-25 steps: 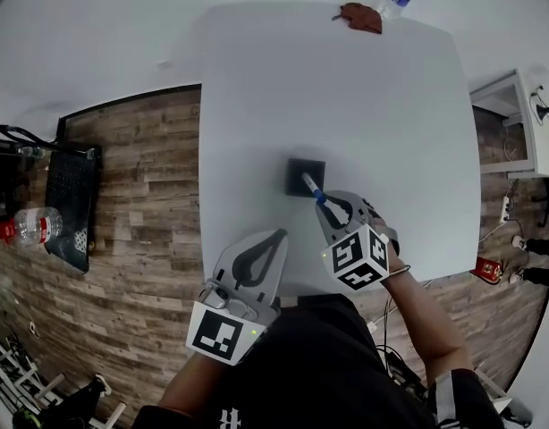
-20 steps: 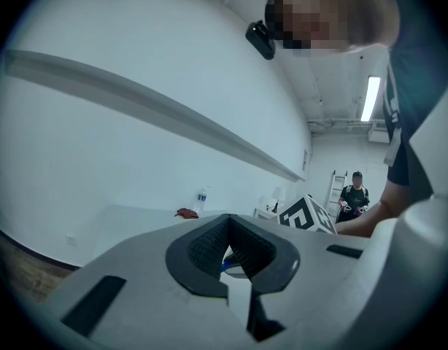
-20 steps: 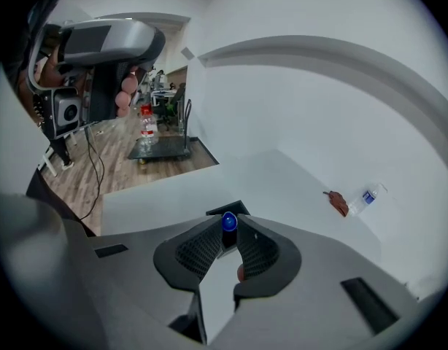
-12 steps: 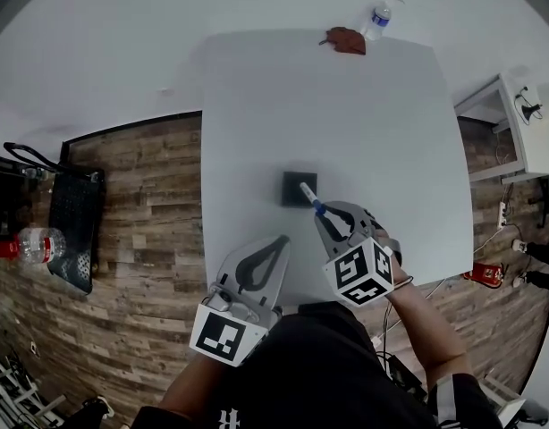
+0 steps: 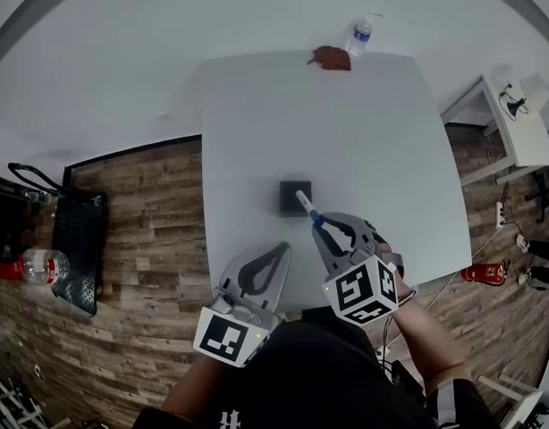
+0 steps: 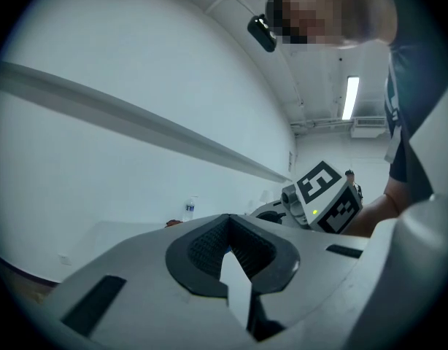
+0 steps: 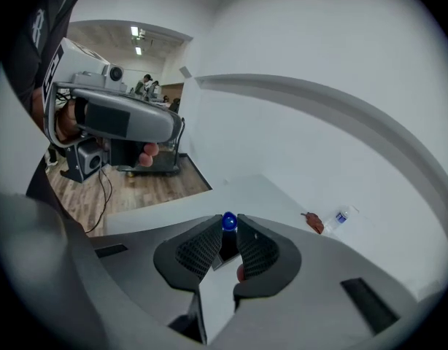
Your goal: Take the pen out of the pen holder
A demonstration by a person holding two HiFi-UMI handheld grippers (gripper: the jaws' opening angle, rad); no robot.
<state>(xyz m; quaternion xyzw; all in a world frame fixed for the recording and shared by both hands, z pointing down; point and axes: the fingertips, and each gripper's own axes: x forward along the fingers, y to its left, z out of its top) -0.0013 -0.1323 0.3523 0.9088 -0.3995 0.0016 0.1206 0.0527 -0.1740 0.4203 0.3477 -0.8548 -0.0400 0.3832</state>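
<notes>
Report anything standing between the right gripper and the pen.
Nothing visible does: the right gripper is shut on the pen, its blue end between the jaws, at the pen holder.

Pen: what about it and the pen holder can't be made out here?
- Head view: whether the pen is clear of the pen holder; seen from above, they overlap.
- Right gripper view: the pen's shaft, hidden inside the right gripper; only its blue end shows.
- Left gripper view: pen and pen holder, blocked by the left gripper itself.
</notes>
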